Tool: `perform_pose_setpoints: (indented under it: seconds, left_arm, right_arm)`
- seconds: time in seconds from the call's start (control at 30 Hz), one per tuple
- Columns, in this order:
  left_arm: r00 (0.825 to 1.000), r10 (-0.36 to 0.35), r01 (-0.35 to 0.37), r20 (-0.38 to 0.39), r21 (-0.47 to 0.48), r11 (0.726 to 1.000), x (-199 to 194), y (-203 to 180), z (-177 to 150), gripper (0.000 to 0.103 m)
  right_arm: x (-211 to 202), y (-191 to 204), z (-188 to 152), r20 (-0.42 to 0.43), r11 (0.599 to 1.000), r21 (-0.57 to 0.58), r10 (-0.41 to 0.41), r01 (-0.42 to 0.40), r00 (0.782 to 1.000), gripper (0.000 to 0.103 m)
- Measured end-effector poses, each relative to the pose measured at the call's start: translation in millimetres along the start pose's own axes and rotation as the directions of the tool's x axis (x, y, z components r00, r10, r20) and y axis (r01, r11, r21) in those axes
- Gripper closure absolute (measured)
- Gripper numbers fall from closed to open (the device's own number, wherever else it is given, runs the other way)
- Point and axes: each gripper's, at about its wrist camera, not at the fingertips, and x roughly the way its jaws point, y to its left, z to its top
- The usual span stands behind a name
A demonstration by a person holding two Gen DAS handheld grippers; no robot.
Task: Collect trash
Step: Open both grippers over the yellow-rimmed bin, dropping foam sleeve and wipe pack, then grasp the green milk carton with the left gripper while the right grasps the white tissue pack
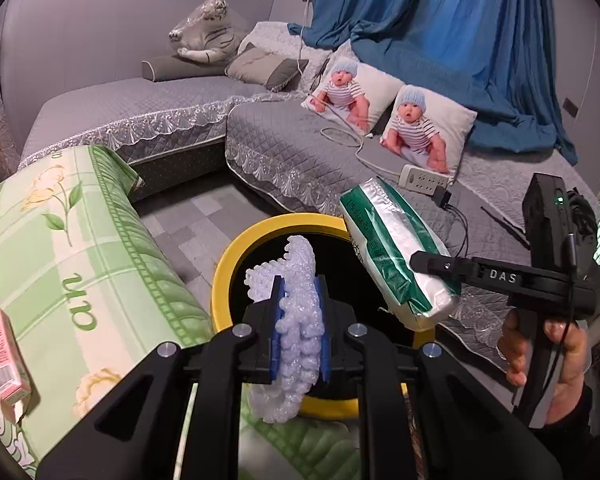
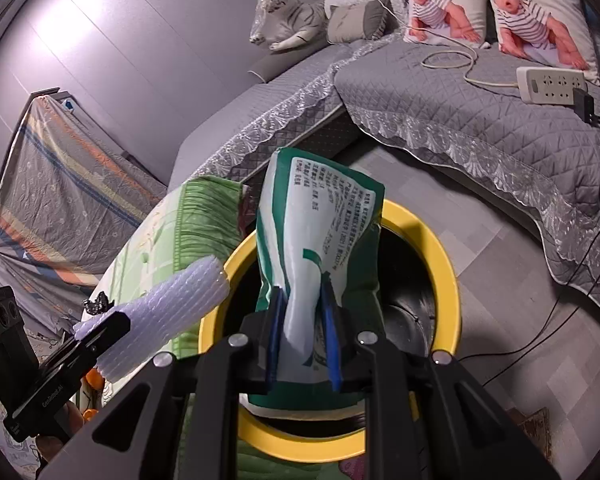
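While both of my grippers hang over the yellow-rimmed bin (image 1: 224, 268), each one has a piece of trash pinched between its blue pads. My left gripper (image 1: 300, 328) is closed tight on a white foam net sleeve (image 1: 300, 320); the sleeve runs lengthwise through the jaws, its frilled top end rising past the fingertips and its lower end sagging out beneath them. From the left wrist view that sleeve sits right above the dark mouth of the bin. From the right wrist view the same sleeve (image 2: 168, 312) pokes out of my left gripper (image 2: 104, 328) toward the bin's near rim (image 2: 448, 280), beside a green floral cushion (image 2: 204, 216).

My right gripper (image 2: 302, 320) is nearly closed, squeezing the lower part of a green and white plastic packet (image 2: 320, 232) so that the packet is waisted in between the pads and fans out above them. It stands upright over the opening of the bin. In the left wrist view this packet (image 1: 392, 252) is tilted, held at its side by my right gripper (image 1: 428, 264), above the bin's far right edge and in front of the grey quilted sofa (image 1: 292, 144). A hand (image 1: 540, 344) grips the right handle.
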Motion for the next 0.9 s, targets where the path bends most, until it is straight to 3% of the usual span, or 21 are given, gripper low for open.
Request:
perform_pose_setpoints:
  seconds: [0.27,0.33,0.37,0.4,0.43,0.57,0.73,0.9]
  left_arm:
    - [1.0,0.009,-0.009,-0.02,-0.007,1.0,20.3,-7.8,7.6,0.087]
    - [0.999,0.03,-0.03,-0.017,-0.023,0.999,18.8,-7.6,7.5,0.071]
    - [0.999,0.046,-0.046,-0.007,-0.04,0.998,15.4,-4.8,6.1,0.042]
    - [0.998,0.058,-0.057,0.01,-0.054,0.997,11.4,-1.9,5.6,0.023]
    - [0.997,0.066,-0.063,0.038,-0.069,0.996,4.2,1.1,4.8,0.023]
    - [0.989,0.117,-0.109,0.086,-0.092,0.99,-21.1,7.9,7.6,0.017]
    - [0.97,0.17,-0.153,0.172,-0.109,0.982,-74.0,17.6,4.1,0.009]
    - [0.949,0.189,-0.18,0.253,-0.059,0.982,-155.7,36.6,-24.5,0.008]
  right_arm:
    - [7.0,-9.0,1.4,-0.005,0.999,0.038,-0.02,0.02,1.0,0.079]
    - [2.3,-9.9,3.5,0.017,0.998,0.043,-0.036,0.035,0.999,0.074]
    - [-0.5,-11.4,4.6,0.032,0.998,0.051,-0.047,0.046,0.998,0.062]
    - [-4.5,-12.0,4.7,0.047,0.997,0.06,-0.049,0.047,0.998,0.055]
    - [-8.6,-12.9,4.8,0.06,0.997,0.067,-0.041,0.037,0.997,0.049]
    - [-21.6,-12.2,2.4,0.097,0.997,0.054,-0.053,0.048,0.994,0.049]
    - [-34.2,4.9,-9.0,0.12,1.0,0.0,0.012,-0.012,0.993,0.044]
    - [-36.5,43.4,-24.7,0.098,0.99,-0.107,0.097,-0.087,0.99,0.042]
